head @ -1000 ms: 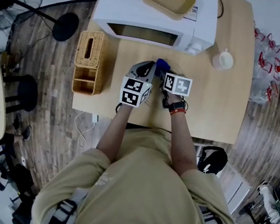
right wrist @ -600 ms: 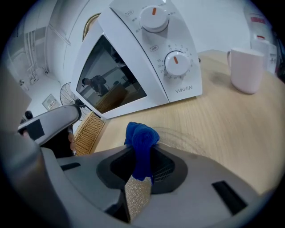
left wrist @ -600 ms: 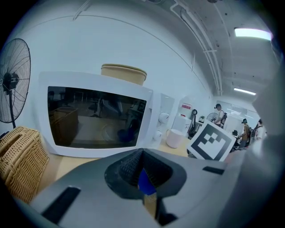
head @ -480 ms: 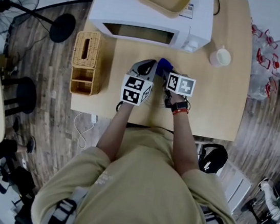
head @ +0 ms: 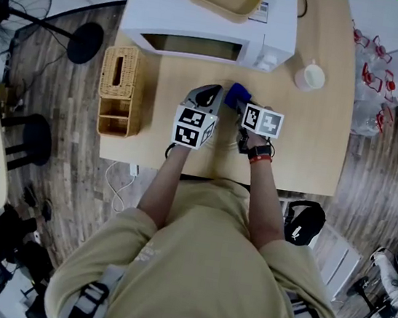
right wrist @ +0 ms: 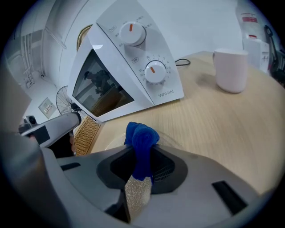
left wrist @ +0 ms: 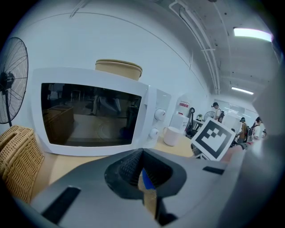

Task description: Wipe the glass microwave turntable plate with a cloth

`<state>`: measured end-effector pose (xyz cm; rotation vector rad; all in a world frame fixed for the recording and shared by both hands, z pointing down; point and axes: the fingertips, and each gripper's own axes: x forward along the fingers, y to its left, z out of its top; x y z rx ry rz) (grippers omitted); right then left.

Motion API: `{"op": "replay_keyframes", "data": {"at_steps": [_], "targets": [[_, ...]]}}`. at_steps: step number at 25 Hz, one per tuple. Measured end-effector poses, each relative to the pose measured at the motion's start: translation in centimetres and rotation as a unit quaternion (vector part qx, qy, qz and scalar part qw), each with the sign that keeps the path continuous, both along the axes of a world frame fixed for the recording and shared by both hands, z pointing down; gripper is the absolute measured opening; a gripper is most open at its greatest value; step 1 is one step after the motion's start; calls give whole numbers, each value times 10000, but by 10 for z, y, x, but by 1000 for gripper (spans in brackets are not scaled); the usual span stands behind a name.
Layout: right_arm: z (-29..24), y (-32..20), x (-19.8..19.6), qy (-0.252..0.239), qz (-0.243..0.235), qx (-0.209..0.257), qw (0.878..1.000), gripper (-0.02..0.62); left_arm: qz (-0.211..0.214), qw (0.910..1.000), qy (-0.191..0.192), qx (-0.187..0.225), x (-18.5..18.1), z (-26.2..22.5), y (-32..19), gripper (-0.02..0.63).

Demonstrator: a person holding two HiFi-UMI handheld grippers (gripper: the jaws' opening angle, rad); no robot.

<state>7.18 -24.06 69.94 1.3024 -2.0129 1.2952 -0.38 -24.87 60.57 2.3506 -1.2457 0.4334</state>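
right claw (right wrist: 141, 161) edged right | cloth's (right wrist: 141, 136) long axis toward microwave (right wrist: 129, 67) | perhaps on plate (right wrist: 170, 136)

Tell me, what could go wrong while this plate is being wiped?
1. The cloth is pinched by one end only in the right gripper; rubbing could tug it out of the fingers.
2. The plate is clear glass and only its rim shows faintly, so a hard push might slide or chip it.
3. The mug and microwave stand close by, so a wide stroke could knock them.
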Motion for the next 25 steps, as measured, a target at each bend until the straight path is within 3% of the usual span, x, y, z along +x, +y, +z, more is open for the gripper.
{"op": "replay_keyframes", "data": {"at_steps": [25], "targets": [[-1,6,37,218,374,52,9991,92,-119,9999,19,8,-14,1,2,18]]}}
